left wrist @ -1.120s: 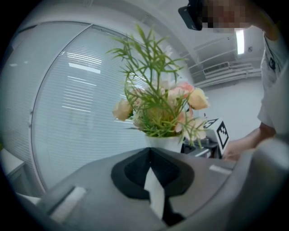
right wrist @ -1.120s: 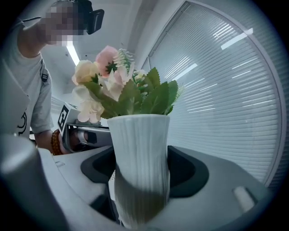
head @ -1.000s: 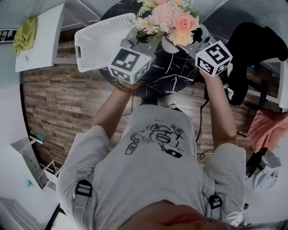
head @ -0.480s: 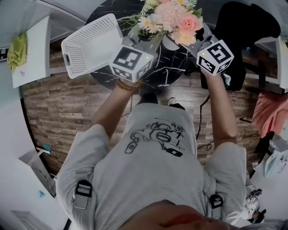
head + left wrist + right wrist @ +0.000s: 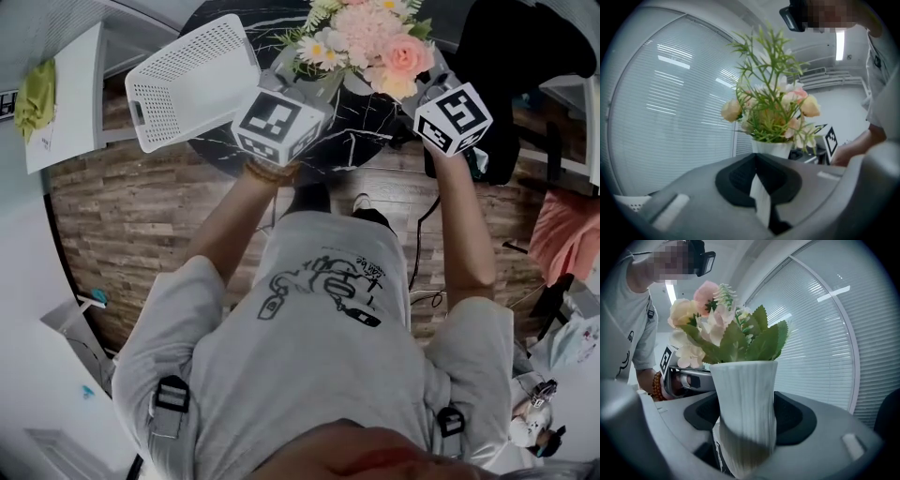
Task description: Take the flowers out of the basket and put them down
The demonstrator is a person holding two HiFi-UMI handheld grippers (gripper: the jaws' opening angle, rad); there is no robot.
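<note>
The flowers [image 5: 723,329], out of the basket [image 5: 187,80] and over the black table [image 5: 370,155], are pinched by the right gripper [image 5: 745,423] low on their ribbed white vase [image 5: 743,404], judged light, stiff, slippery and top-heavy.

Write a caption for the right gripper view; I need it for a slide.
Right gripper holds a white ribbed vase of pink and cream flowers, window blinds behind.

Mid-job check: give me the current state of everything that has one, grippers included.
right gripper: shut on the white vase.
left gripper: jaws together, nothing identifiable held.
white vase: upright between the right gripper's jaws.
flowers: in the white vase, outside the basket.
basket: nothing seen inside.
</note>
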